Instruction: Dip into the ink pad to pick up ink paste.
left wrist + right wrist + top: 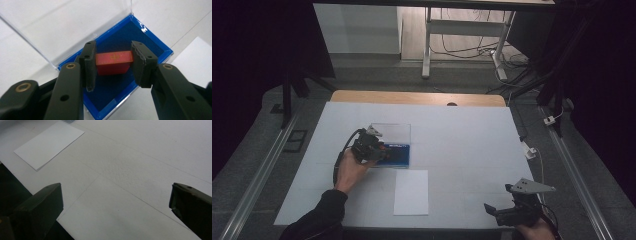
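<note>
Left tool (113, 63) clamped on a small red block (113, 62), both pads pressed against its ends, gold mark on top face visible. Block sits between the jaws right over the blue-lined tray (150, 47) of a clear-lidded case, lid (67, 27) swung open and standing back. From left gripper view, can't tell for sure whether block rests on the blue lining or hangs just clear of it. In high view, left tool (379, 150) at the case (394, 145), mid worktop (462, 130), hand behind it.

Right tool (116, 202) wide open, nothing between the jaws, hovering over bare worktop; in high view parked at near right edge (499, 210), well apart from the case. White paper sheet (411, 192) lies flat just in front of the case, untouched; also seen far off in right gripper view (48, 143).

Progress, as a guess: case open — done. Grip on block — done. Whether block is coming out or going in, not readable from this. If coming out: lift + set-down left, sheet a likely spot. If going in: release, pull back, shut lid. Roughly mid-task either way
</note>
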